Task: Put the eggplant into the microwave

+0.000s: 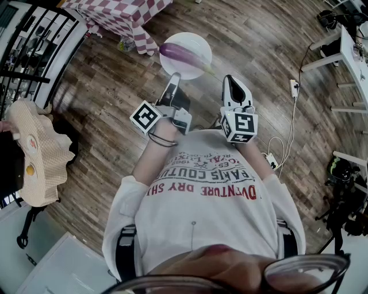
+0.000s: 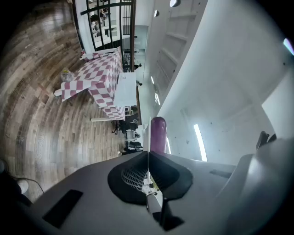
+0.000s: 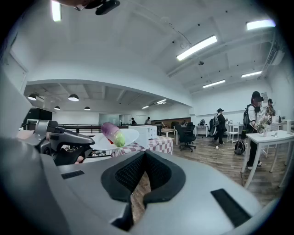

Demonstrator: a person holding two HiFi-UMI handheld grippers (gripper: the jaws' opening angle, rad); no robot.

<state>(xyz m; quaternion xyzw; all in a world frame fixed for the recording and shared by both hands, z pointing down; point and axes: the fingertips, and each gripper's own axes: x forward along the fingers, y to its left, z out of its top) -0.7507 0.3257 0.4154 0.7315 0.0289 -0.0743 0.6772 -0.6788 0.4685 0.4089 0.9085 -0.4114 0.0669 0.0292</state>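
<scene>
A purple eggplant with a green stem end lies on a white plate. My left gripper is shut on the plate's near rim and holds it in the air over the wooden floor. In the left gripper view the plate shows edge-on as a thin white line between the jaws, with the eggplant beyond. My right gripper hangs just right of the plate, shut with nothing in it. From its view the plate, eggplant and left gripper sit at left.
A table with a red-and-white checked cloth stands ahead on the left, next to a black railing. White desks line the right side. A power strip with cable lies on the floor. People stand far off.
</scene>
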